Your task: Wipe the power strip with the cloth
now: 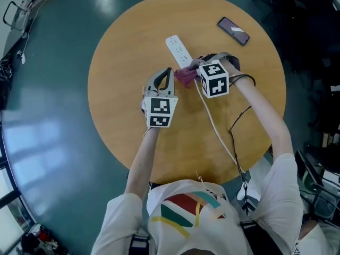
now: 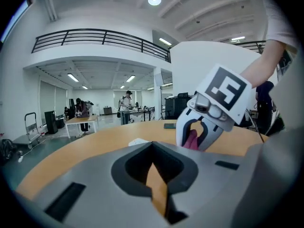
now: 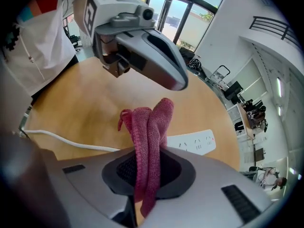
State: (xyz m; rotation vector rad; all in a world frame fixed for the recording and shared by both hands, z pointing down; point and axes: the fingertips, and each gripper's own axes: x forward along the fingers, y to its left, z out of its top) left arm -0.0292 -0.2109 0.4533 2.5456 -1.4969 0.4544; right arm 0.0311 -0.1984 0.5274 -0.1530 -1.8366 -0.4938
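left gripper [image 1: 168, 73]: jaws together, empty | right gripper [image 1: 193, 69]: clamped on cloth [image 3: 151, 127] | power strip [image 1: 178, 49]: on table [image 1: 127, 41], just beside cloth

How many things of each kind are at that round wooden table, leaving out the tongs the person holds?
Power strip, white: 1
Cloth, pink: 1
Phone, dark: 1
Total: 3
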